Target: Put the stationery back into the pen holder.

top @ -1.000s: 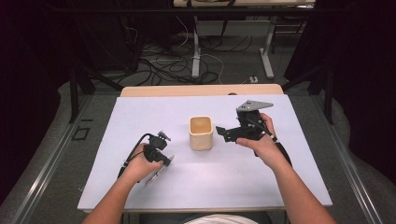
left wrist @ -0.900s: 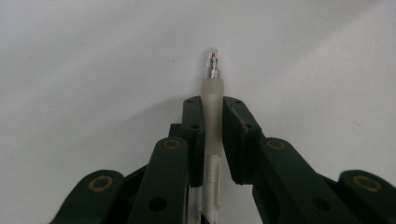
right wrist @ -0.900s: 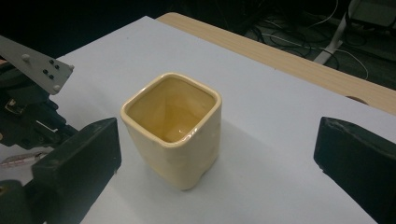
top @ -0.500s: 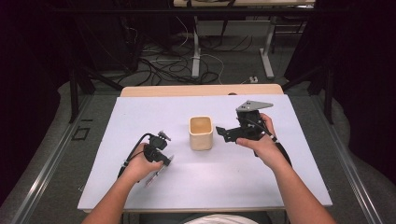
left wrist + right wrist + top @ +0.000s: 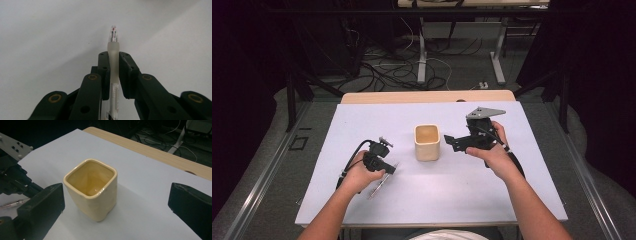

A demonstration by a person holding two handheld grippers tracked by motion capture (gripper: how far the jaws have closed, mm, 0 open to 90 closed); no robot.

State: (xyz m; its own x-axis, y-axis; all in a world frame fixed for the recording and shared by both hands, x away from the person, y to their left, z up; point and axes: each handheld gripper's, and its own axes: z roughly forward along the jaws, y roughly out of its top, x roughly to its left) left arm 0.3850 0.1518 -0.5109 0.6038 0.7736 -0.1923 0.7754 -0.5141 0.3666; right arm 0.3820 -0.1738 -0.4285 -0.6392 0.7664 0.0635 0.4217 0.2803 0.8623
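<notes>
— Two grippers at work: your left gripper (image 5: 384,167) is clamped on the clear pen (image 5: 113,62), low over the white table (image 5: 452,190), well apart from the cream cup (image 5: 427,142).

— And your right gripper (image 5: 451,142)?

— Jaws wide apart beside that empty cup; the pen probably has yet to go in.
</notes>
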